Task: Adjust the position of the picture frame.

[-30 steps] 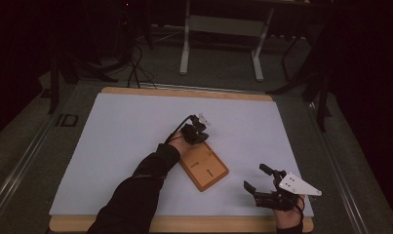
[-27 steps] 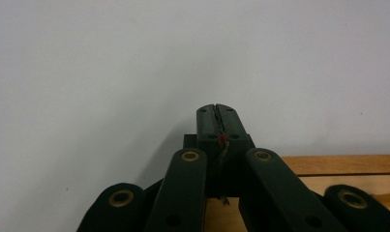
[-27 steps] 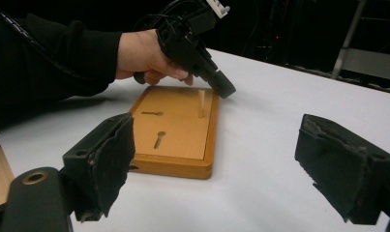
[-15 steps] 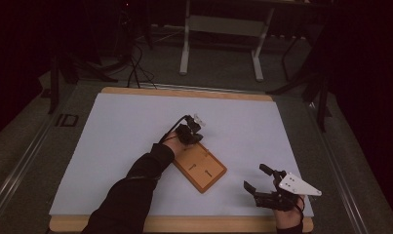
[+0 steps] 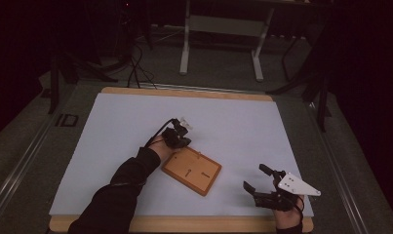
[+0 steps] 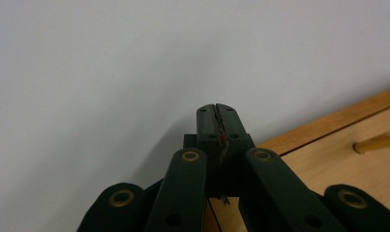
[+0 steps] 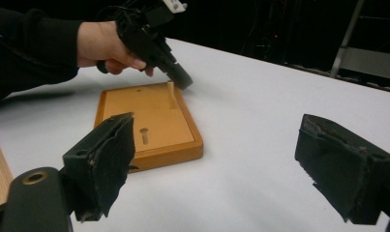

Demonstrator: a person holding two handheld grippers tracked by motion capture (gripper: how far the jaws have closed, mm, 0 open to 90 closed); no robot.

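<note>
High view: a white mat point(image 5: 135, 126) covers the wooden table point(image 5: 184, 225), and a shallow wooden peg tray point(image 5: 191, 170) lies near its middle, with upright pegs point(image 7: 171, 94) standing in it. The left gripper point(image 5: 183, 130) hovers just past the tray's far corner, jaws pressed together with no peg visibly between them. The right gripper point(image 5: 260, 187) waits well apart near the front edge, jaws spread wide and empty. Judging by this, the left hand is between peg moves; next it likely needs to open above a peg, lower squarely and pinch it.
</note>
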